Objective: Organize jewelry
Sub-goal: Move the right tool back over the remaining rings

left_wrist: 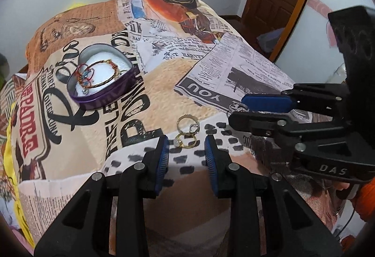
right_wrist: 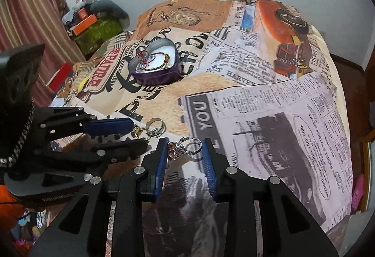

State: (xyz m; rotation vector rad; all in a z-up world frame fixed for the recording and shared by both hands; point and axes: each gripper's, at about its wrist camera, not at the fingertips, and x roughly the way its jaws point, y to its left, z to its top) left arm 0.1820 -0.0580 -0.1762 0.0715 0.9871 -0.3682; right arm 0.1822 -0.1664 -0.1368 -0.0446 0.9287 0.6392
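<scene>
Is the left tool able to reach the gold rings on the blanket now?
Probably yes. The gold rings lie loose on the blanket just ahead of the open left tool, nothing between. The right tool sits to the side, clear.

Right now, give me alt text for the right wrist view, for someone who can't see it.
The right gripper holds a silver ring with a pink stone between its blue pads, above a newspaper-print bedspread. At left, the left gripper reaches toward gold and silver rings lying on the cloth. Farther back sits an open purple heart-shaped tin with bracelets inside.
</scene>
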